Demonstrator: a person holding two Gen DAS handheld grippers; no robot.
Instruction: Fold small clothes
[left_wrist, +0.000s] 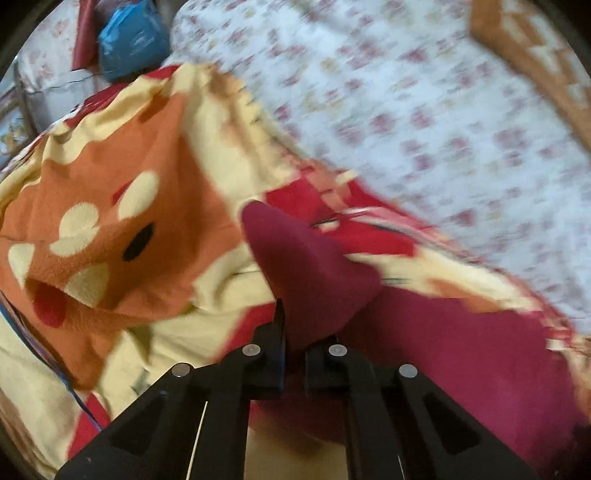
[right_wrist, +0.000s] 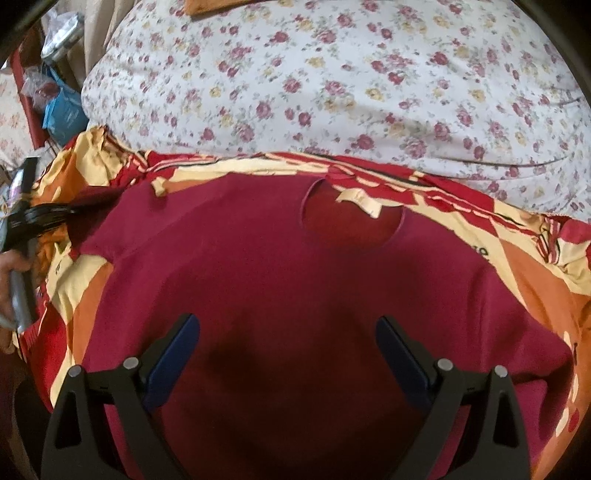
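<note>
A small maroon shirt (right_wrist: 280, 280) lies spread flat on a red, orange and cream blanket (right_wrist: 535, 266), neck opening (right_wrist: 354, 218) toward the far side. My right gripper (right_wrist: 288, 332) is open and empty, hovering over the shirt's middle. My left gripper (left_wrist: 295, 325) is shut on a sleeve of the maroon shirt (left_wrist: 310, 273) and lifts it off the blanket (left_wrist: 110, 206). The left gripper also shows at the left edge of the right wrist view (right_wrist: 55, 214), at the shirt's left sleeve.
A white quilt with small red flowers (right_wrist: 332, 85) lies beyond the blanket. A blue plastic bag (left_wrist: 129, 40) sits at the far left. An orange patterned cloth (left_wrist: 532, 51) lies at the far right. A hand (right_wrist: 11, 273) holds the left gripper's handle.
</note>
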